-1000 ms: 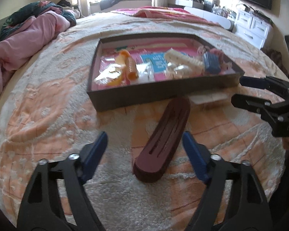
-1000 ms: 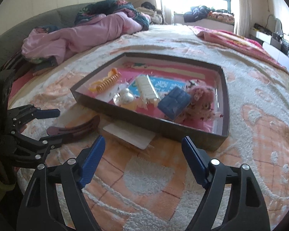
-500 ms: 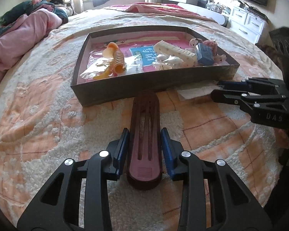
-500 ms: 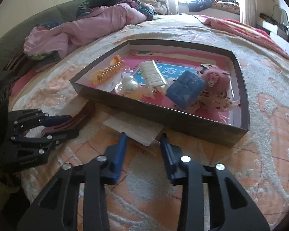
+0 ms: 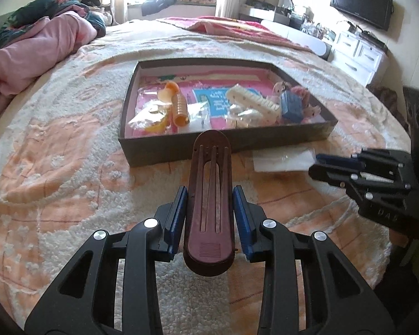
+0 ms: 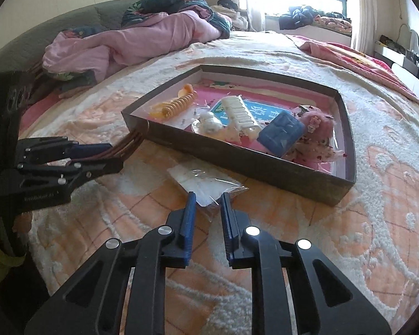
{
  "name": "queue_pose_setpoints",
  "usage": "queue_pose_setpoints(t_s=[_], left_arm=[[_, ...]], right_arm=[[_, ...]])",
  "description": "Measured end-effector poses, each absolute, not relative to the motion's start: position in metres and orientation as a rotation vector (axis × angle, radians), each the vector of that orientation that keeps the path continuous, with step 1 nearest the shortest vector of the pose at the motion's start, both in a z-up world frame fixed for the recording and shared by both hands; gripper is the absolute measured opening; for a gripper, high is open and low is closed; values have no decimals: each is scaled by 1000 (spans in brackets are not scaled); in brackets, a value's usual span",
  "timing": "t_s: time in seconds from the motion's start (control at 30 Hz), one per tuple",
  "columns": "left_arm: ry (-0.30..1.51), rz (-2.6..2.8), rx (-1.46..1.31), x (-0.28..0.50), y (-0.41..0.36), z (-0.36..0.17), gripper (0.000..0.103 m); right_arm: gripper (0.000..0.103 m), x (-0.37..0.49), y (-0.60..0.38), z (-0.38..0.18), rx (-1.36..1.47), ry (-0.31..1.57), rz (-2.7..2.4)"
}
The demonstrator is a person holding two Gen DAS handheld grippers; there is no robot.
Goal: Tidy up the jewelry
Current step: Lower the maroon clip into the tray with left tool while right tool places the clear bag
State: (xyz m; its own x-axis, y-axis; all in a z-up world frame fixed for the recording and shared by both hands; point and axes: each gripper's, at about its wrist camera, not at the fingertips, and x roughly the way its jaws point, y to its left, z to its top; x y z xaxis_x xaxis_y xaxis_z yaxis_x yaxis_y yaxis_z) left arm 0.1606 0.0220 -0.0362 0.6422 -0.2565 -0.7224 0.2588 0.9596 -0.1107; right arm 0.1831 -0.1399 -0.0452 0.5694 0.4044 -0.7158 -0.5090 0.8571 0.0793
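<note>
Slippage is the main risk. Left gripper (image 5: 209, 217) pinches the maroon hair clip (image 5: 209, 209) just short of the box (image 5: 142, 153) at twelve o'clock; right gripper (image 6: 208, 215) has just closed, jaws nearly together around the plastic packet (image 6: 206, 181), which could crumple free.

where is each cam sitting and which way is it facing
Left wrist: on the left gripper, angled down across the bed at the dark tray; its pads clamp a maroon hair clip; the right gripper shows at right.
Right wrist: on the right gripper, facing the tray corner-on; its jaws have just been closing around a clear packet.
Shared: tray, clip, packet, each other's gripper.
</note>
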Motion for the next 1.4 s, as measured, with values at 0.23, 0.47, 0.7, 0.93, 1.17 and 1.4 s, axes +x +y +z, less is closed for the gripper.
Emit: queue_pose_setpoints(t_s=[0.23, 0.47, 0.7, 0.93, 1.17, 1.4], left_arm=[[785, -307, -16, 158, 21, -24, 25], [749, -316, -33, 159, 17, -12, 25], [736, -315, -34, 177, 6, -3, 25], [716, -307, -14, 204, -7, 6, 25], [715, -295, 13, 233, -20, 3, 25], [730, -272, 23, 252, -19, -11, 26]], right_arm=[[15, 174, -149, -32, -112, 767, 531], [14, 166, -162, -8, -75, 709, 533], [14, 181, -172, 16, -51, 647, 504], [14, 211, -189, 21, -24, 625, 431], [14, 237, -204, 11, 0, 645, 366], [14, 256, -205, 4, 2, 646, 342]])
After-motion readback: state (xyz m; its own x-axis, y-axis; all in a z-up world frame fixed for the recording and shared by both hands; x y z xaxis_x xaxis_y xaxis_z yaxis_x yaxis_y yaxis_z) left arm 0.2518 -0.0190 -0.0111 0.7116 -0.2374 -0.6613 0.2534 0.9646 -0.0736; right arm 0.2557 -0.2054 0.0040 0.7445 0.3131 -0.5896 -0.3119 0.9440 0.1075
